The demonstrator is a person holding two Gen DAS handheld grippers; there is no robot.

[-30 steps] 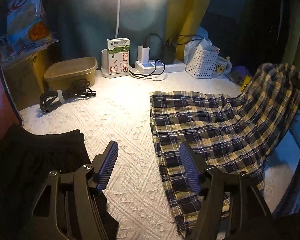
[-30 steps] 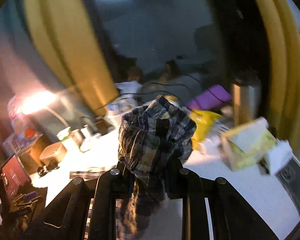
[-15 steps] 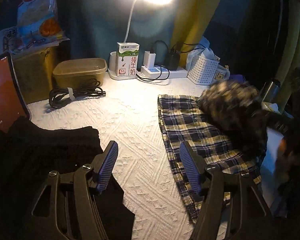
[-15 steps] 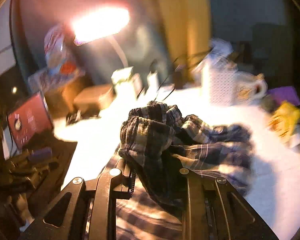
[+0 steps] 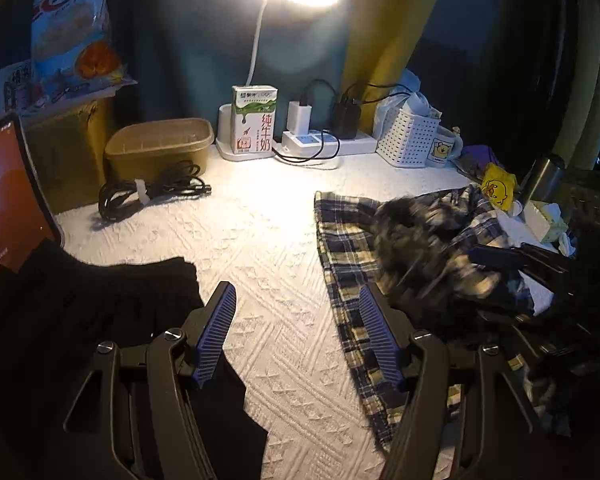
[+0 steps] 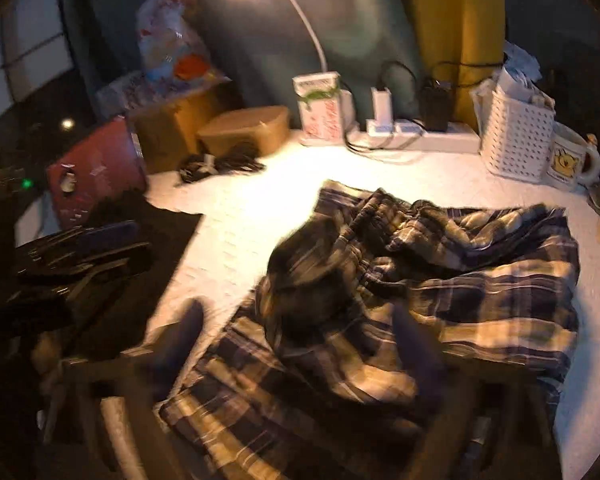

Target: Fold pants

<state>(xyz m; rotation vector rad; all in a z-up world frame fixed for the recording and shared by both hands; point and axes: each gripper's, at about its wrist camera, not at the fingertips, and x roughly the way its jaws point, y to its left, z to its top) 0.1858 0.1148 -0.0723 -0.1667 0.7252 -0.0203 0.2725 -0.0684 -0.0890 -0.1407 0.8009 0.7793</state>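
Observation:
Plaid pants (image 5: pixel 352 256) (image 6: pixel 480 280) lie on the white textured cover, their far end folded back over the rest in a loose, blurred heap (image 6: pixel 312 280). My left gripper (image 5: pixel 298 332) is open and empty, low over the cover just left of the pants. My right gripper (image 6: pixel 300 344) is open and blurred above the pants, with the cloth dropping out from between its fingers (image 6: pixel 416 344). It shows at the right in the left wrist view (image 5: pixel 512 258). My left gripper shows at the left in the right wrist view (image 6: pixel 88 248).
Black clothing (image 5: pixel 80 320) lies at the left. At the back stand a lamp, milk carton (image 5: pixel 254 124), power strip (image 5: pixel 324 142), brown tub (image 5: pixel 160 148), cable bundle (image 5: pixel 152 192), white basket (image 5: pixel 410 140) and mug (image 5: pixel 444 150). A red tablet (image 5: pixel 4 200) leans at left.
My right gripper swung the held end of the pants down and leftward over the rest, then opened and let go. The left gripper drifted slightly and stayed open.

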